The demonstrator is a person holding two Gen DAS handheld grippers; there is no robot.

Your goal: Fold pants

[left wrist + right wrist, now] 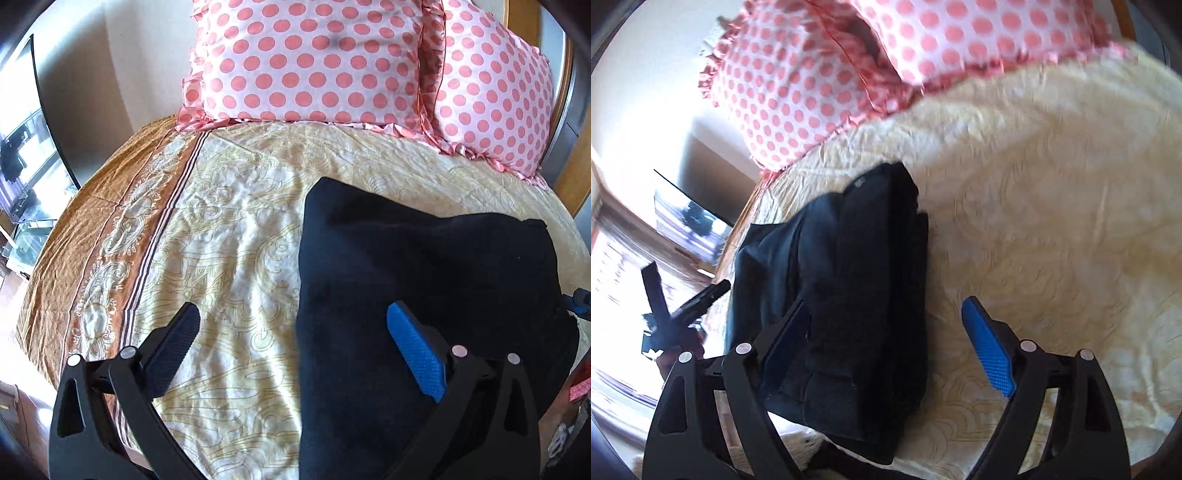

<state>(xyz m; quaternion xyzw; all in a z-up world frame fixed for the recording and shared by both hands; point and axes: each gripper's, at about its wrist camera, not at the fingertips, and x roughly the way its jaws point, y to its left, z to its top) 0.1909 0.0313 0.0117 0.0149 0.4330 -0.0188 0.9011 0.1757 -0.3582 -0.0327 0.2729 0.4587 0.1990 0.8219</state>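
The dark navy pants (424, 280) lie folded in a thick bundle on the cream patterned bedspread (229, 258). In the right wrist view the pants (857, 295) show stacked layers. My left gripper (291, 321) is open and empty, its left finger over the bedspread and its blue-padded right finger over the pants' left part. My right gripper (882, 314) is open and empty, just above the pants' near right edge. The left gripper also shows at the left of the right wrist view (683, 314), and a bit of the right gripper shows at the far right of the left wrist view (580, 301).
Two pink polka-dot pillows (314, 62) (495, 96) lean at the head of the bed, also in the right wrist view (798, 81). The bedspread's brown border (96, 236) runs along the left edge. A glass stand (26, 229) is left of the bed.
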